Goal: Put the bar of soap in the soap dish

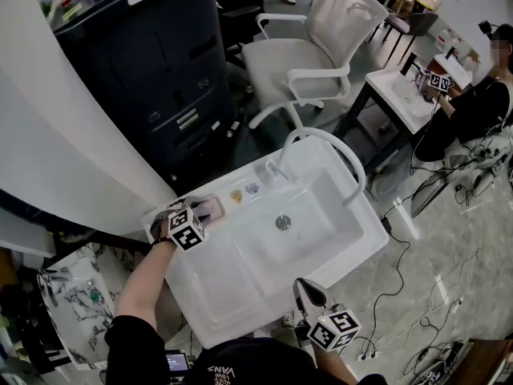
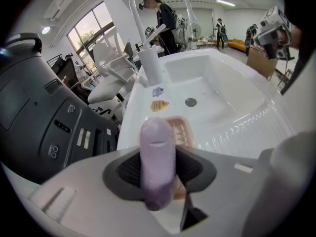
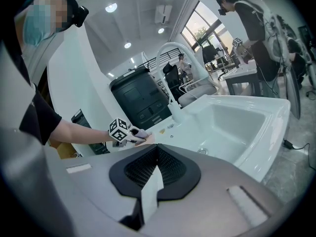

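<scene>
A lavender bar of soap stands on end between the jaws of my left gripper, which is shut on it. Just beyond the bar a pink soap dish lies on the rim of the white sink. In the head view the left gripper is at the sink's far-left corner, over the dish. The right gripper view shows that gripper with the bar beside the dish. My right gripper hovers at the sink's near edge, jaws together and nothing between them.
An arched white faucet rises at the sink's far side, and the drain sits mid-basin. Two small stickers are on the rim near the dish. A black machine, a white chair and floor cables surround the sink.
</scene>
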`<action>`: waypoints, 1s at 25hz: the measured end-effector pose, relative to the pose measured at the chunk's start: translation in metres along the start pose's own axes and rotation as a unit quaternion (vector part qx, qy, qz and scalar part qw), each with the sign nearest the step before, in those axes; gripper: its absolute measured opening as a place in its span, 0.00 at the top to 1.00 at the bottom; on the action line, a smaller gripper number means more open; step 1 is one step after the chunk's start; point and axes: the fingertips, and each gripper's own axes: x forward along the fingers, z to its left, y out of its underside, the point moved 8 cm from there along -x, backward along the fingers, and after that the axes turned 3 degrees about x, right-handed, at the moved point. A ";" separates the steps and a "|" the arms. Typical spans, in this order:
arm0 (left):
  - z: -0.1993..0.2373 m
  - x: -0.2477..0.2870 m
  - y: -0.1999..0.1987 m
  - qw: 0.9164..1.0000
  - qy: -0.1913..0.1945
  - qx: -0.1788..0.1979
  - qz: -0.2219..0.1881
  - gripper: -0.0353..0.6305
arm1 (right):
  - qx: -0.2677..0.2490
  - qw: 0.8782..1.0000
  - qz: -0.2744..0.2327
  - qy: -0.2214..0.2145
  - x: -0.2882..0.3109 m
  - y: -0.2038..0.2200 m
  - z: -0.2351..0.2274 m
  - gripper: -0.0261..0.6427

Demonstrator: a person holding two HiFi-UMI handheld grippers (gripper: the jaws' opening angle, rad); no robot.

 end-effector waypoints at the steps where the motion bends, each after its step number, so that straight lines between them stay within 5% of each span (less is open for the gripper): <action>1: 0.000 0.000 0.000 1.000 0.006 -0.001 -0.001 0.68 | 0.000 1.000 0.000 0.000 0.000 0.000 0.000 0.96; 25: 0.003 -0.004 -0.004 1.000 0.017 -0.007 -0.004 0.58 | 0.000 1.000 0.001 -0.002 0.001 0.000 -0.001 0.96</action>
